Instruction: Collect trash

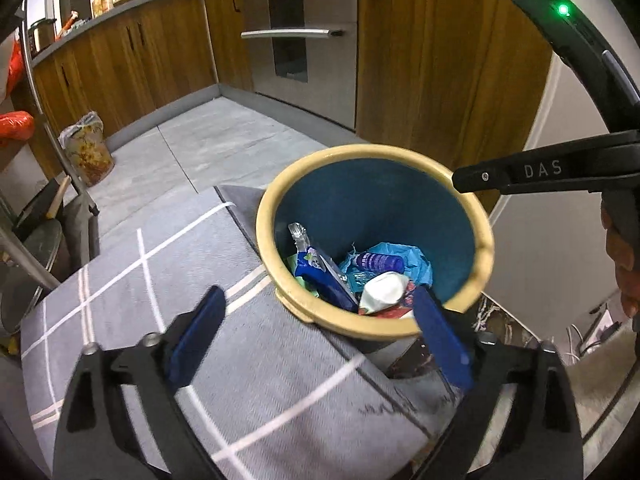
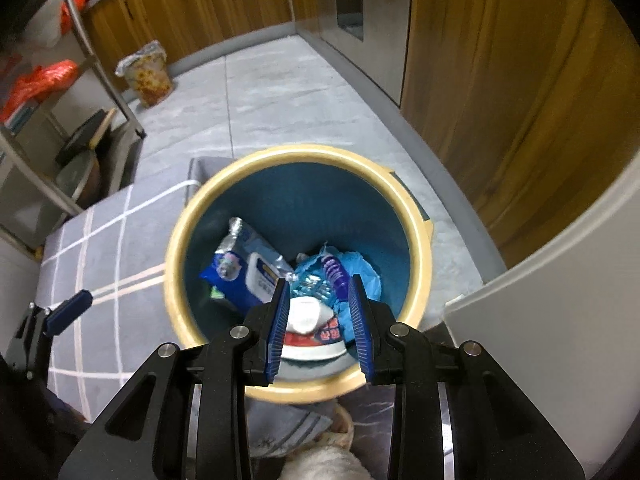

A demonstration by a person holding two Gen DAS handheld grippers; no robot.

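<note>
Your right gripper (image 2: 319, 322) hangs directly over the yellow-rimmed bin (image 2: 176, 280), its blue pads parted and holding nothing, with a white crumpled wrapper (image 2: 306, 316) lying in the bin between them. Your left gripper (image 1: 320, 342) is spread wide and empty above the grey checked rug (image 1: 132, 280), its right pad just at the bin's near rim. Inside the bin lie a blue wipes pack (image 2: 244, 276), blue crumpled paper (image 2: 360, 268) and a purple bottle (image 2: 334, 270).
</note>
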